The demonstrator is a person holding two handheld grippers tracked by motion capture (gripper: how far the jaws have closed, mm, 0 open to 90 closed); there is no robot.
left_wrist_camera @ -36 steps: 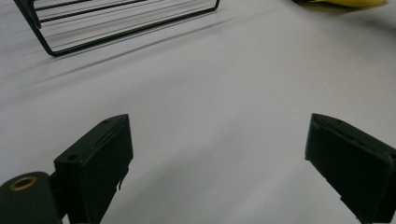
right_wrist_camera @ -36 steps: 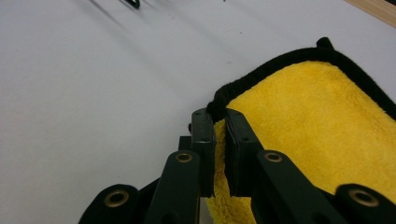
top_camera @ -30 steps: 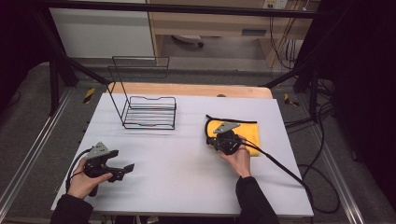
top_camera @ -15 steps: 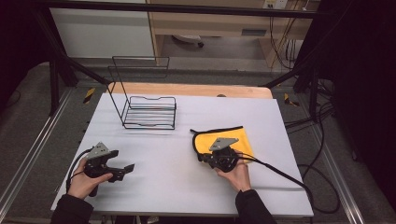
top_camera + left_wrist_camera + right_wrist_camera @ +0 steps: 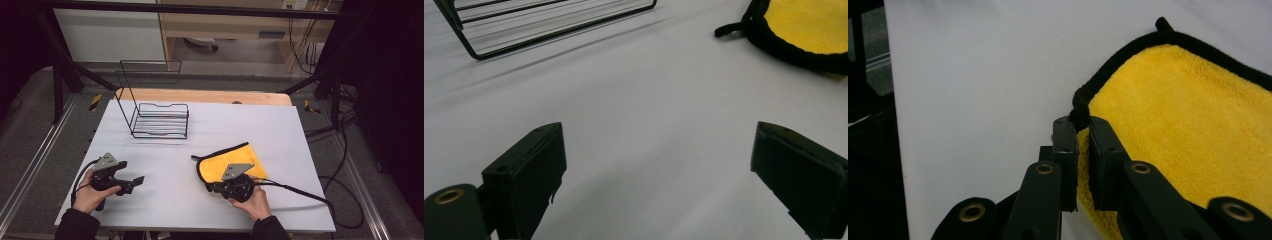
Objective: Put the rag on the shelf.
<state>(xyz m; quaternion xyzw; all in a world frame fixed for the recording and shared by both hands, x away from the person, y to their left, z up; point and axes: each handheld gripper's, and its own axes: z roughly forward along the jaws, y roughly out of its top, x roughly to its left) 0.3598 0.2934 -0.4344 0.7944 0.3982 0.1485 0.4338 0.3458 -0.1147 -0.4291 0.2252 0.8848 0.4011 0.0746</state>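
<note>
A black wire rack (image 5: 160,119) is standing on the white table (image 5: 260,125), toward its far left part. A wooden board (image 5: 210,96) is lying along the table's far edge, possibly underneath it. Cables (image 5: 345,190) are trailing over the floor at right.

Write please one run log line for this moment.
right hand-held gripper: shut on yellow cloth edge | left hand-held gripper: open, holds nothing | wire rack: untouched

This looks like a lab or a test room for recordings, not a home. A white bench (image 5: 280,125) stands inside a frame of black metal bars (image 5: 200,9), with rails (image 5: 30,170) on the grey floor along both sides. Many black cables (image 5: 340,150) lie loose on the floor at the right. Behind it are a plain white panel (image 5: 107,35) and a wooden shelf (image 5: 235,25).
</note>
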